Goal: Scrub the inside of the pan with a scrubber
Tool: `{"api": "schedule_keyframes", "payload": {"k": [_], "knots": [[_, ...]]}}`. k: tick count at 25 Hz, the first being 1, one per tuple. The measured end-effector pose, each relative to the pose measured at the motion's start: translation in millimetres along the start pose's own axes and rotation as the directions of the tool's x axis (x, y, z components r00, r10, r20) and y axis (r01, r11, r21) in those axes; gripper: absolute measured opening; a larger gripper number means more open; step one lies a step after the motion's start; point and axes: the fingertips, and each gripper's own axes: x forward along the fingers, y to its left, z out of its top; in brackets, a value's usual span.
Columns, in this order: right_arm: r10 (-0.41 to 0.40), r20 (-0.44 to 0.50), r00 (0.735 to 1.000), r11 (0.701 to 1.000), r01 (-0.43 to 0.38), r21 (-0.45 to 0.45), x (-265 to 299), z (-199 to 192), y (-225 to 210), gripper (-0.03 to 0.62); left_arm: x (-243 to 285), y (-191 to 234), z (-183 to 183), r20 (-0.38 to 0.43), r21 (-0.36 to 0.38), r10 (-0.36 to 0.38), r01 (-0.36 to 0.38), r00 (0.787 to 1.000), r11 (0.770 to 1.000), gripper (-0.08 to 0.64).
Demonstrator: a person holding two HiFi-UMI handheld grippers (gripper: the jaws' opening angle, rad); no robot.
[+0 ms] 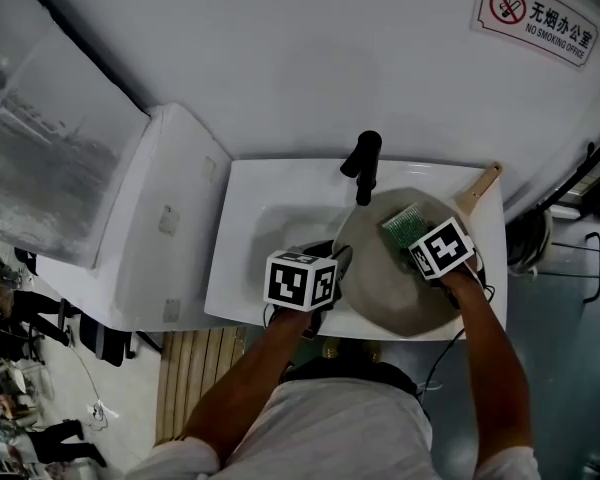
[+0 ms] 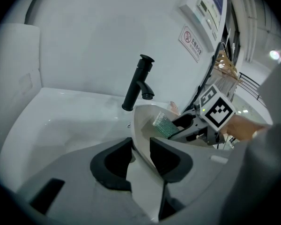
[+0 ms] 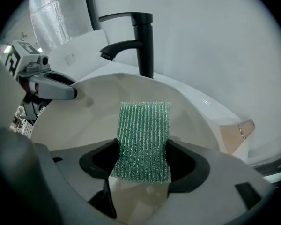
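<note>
While left gripper (image 2: pixel 140 151) clamps the pan (image 1: pixel 390 293) rim, right gripper (image 3: pixel 143 159) (inside pan) holds scrubber (image 3: pixel 144 135)

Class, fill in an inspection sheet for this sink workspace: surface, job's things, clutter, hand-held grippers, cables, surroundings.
Surface: white sink, black tap behind.
Job's things: pan in the sink; green scrubber over its inside.
Clutter: nothing seen.
Grippers: left hand-held gripper clamps the pan's rim; right hand-held gripper holds the scrubber.
Cables: dark loop right of the sink, likely a cable.
Surroundings: no-smoking sign on the white wall.
</note>
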Motion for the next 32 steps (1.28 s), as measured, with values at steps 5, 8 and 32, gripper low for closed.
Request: {"api": "schedule_keyframes", "payload": {"k": [5, 8, 32], "knots": [[0.067, 0.004, 0.998, 0.996, -0.066, -0.059, -15, -3, 33, 0.304, 0, -1, 1, 0.002, 0.0, -0.001, 0.001, 1.0, 1.0, 0.132], [0.126, -0.019, 0.992, 0.986, -0.127, -0.11, -17, -4, 61, 0.304, 0, 0, 1, 0.005, -0.005, -0.003, 0.003, 1.0, 1.0, 0.132], [0.048, -0.125, 0.991, 0.994, -0.06, -0.088, -3, -38, 33, 0.304, 0, -1, 1, 0.006, -0.007, -0.015, 0.015, 1.0, 1.0, 0.133]]}}
